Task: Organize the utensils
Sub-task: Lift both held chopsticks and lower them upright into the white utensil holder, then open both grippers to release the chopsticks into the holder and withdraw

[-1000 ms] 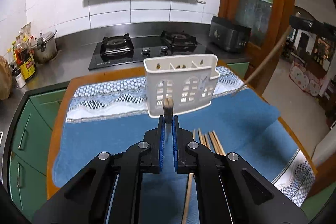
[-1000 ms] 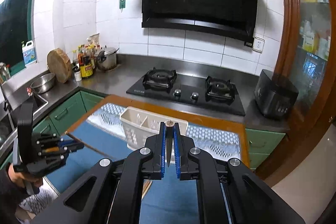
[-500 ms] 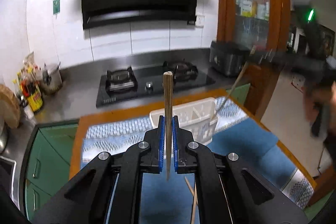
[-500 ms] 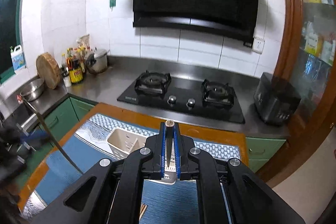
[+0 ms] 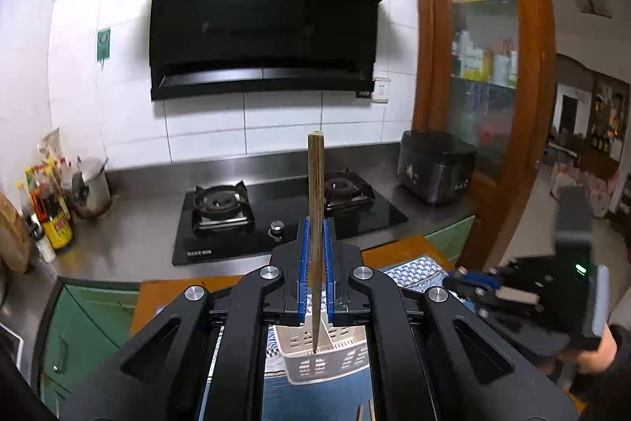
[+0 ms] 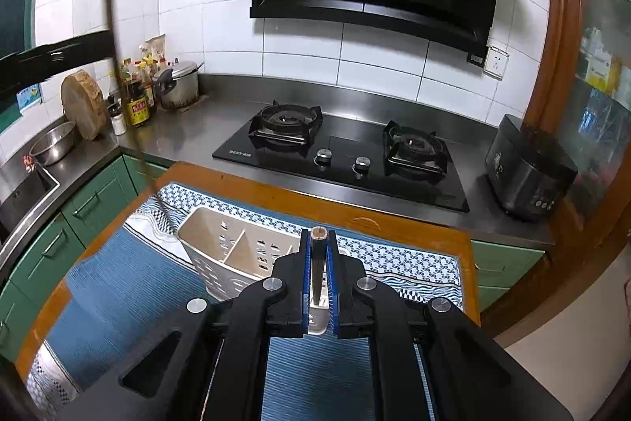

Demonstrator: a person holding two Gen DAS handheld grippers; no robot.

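My left gripper [image 5: 315, 235] is shut on a wooden chopstick [image 5: 316, 200] held upright, its lower tip over a compartment of the white utensil caddy [image 5: 315, 362] below. My right gripper [image 6: 317, 247] is shut on another chopstick [image 6: 318, 235], seen end-on, above the right part of the caddy [image 6: 232, 247]. The caddy stands on a blue mat [image 6: 130, 283]. The left gripper's chopstick shows blurred at the left of the right wrist view [image 6: 114, 58]. The right gripper appears blurred at the right of the left wrist view [image 5: 524, 294].
A gas hob [image 6: 343, 160] and steel counter lie behind the wooden table [image 6: 315, 200]. Bottles [image 6: 136, 97], a pot [image 6: 179, 85] and a chopping block [image 6: 84, 105] stand at the left. A black appliance [image 6: 528, 168] is at the right. Loose chopstick tips [image 5: 364, 413] lie on the mat.
Both grippers have risen and tilted, each still holding its chopstick. The left chopstick now stands upright with its tip over the caddy; the right gripper moved closer above the caddy.
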